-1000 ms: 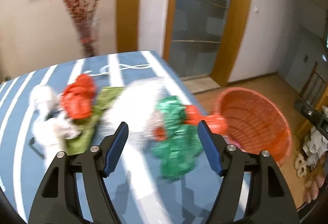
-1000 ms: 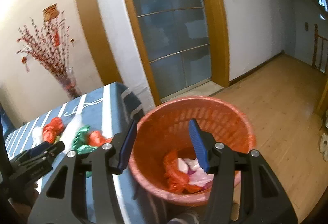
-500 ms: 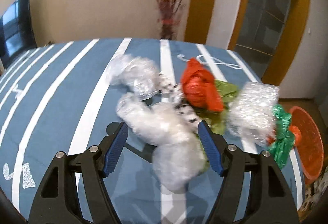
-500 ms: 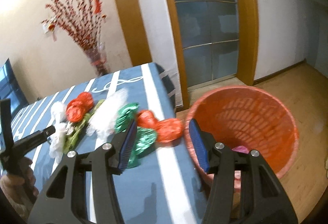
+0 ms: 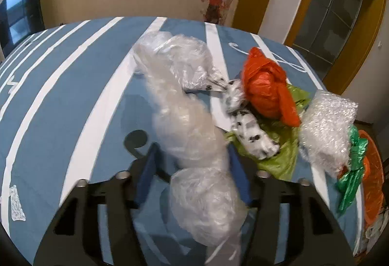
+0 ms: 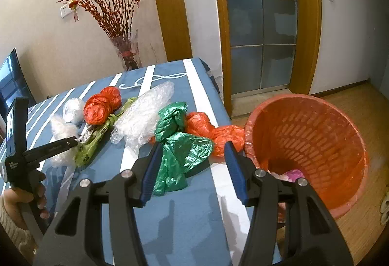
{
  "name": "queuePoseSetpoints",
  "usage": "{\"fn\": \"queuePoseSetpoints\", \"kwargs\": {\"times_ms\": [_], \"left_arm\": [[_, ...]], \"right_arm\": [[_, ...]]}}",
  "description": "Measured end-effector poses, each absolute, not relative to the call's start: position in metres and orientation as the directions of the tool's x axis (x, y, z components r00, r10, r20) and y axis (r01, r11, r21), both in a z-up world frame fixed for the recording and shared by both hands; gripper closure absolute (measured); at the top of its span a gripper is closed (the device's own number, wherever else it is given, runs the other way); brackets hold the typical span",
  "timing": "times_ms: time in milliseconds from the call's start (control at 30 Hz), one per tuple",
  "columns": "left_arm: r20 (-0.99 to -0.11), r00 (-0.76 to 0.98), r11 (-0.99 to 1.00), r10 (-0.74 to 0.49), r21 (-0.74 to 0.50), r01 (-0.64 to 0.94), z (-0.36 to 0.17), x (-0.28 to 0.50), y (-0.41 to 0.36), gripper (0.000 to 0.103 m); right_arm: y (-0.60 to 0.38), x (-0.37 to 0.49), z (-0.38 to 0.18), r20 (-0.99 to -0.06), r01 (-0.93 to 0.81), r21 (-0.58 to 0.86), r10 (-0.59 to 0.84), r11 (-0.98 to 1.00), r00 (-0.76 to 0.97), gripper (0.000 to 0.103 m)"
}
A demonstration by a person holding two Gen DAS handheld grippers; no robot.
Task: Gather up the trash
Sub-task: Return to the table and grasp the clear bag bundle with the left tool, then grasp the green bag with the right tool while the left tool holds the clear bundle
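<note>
Crumpled trash lies on a blue white-striped table [image 5: 73, 86]. My left gripper [image 5: 192, 168] is open with its fingers on either side of a long clear plastic bag [image 5: 184, 125]; it also shows in the right wrist view [image 6: 58, 146]. Beside the bag lie a spotted white wrapper [image 5: 252, 134], an orange bag [image 5: 265, 88], a light green bag [image 5: 279, 151] and bubble wrap [image 5: 328, 127]. My right gripper [image 6: 192, 166] is open and empty above a green bag [image 6: 180, 144], with another orange bag [image 6: 214, 132] just beyond. An orange basket [image 6: 313, 146] stands off the table's right edge.
A vase of red branches [image 6: 124, 47] stands behind the table's far edge. A glass door with a wooden frame [image 6: 262, 22] is at the back right. The floor [image 6: 364, 105] is wooden. A small piece of clear wrap [image 5: 15, 202] lies near the left front.
My left gripper has moved forward onto the clear plastic bag, which now lies between its fingers. My right gripper has swung left from over the basket to over the green bag.
</note>
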State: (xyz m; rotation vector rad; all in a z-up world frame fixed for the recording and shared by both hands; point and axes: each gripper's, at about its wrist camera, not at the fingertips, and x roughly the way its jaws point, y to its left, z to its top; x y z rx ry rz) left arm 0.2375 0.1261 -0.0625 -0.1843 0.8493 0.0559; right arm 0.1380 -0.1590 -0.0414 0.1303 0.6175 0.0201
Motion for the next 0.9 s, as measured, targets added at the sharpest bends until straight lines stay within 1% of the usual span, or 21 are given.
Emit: {"fn": "queuePoseSetpoints", "kwargs": {"times_ms": [67,200,467,667,767,800,833,867,900], "left_arm": [[-0.749,0.662,0.98,-0.04,-0.159,-0.121,-0.062,0.234,0.132,0.065],[-0.736,0.677,0.981,-0.019,-0.143,-0.128,-0.059,0.226,0.142,0.067],[-0.704,0.71,0.986,0.033,-0.095,-0.14,-0.048,0.213,0.157,0.067],[-0.694,0.72,0.986,0.025,-0.102,-0.133,-0.042,0.211,0.159,0.067],[-0.692,0.721,0.987,0.016,-0.106,-0.123,-0.041,0.212,0.157,0.067],[-0.692,0.722,0.987,0.013,-0.106,-0.12,-0.041,0.211,0.156,0.067],[-0.691,0.723,0.988,0.009,-0.107,-0.115,-0.041,0.211,0.155,0.067],[-0.69,0.724,0.988,0.006,-0.107,-0.11,-0.04,0.21,0.154,0.067],[-0.689,0.725,0.989,0.003,-0.108,-0.106,-0.04,0.208,0.154,0.067]], "right_arm": [[-0.156,0.14,-0.043,-0.579,0.016,0.127,0.061,0.992,0.813,0.051],[-0.152,0.143,-0.045,-0.585,0.008,0.122,0.065,0.993,0.808,0.051],[-0.141,0.161,-0.055,-0.62,-0.013,0.126,0.089,0.992,0.78,0.051],[-0.132,0.179,-0.056,-0.629,-0.006,0.127,0.085,0.992,0.773,0.053],[-0.123,0.19,-0.06,-0.645,-0.007,0.093,0.066,0.996,0.762,0.054],[-0.121,0.193,-0.063,-0.655,-0.007,0.08,0.058,0.997,0.753,0.059],[-0.12,0.196,-0.066,-0.667,-0.006,0.07,0.052,0.997,0.743,0.068],[-0.118,0.2,-0.07,-0.686,-0.007,0.062,0.048,0.998,0.726,0.072],[-0.119,0.2,-0.072,-0.694,-0.013,0.066,0.055,0.998,0.718,0.08]]}}
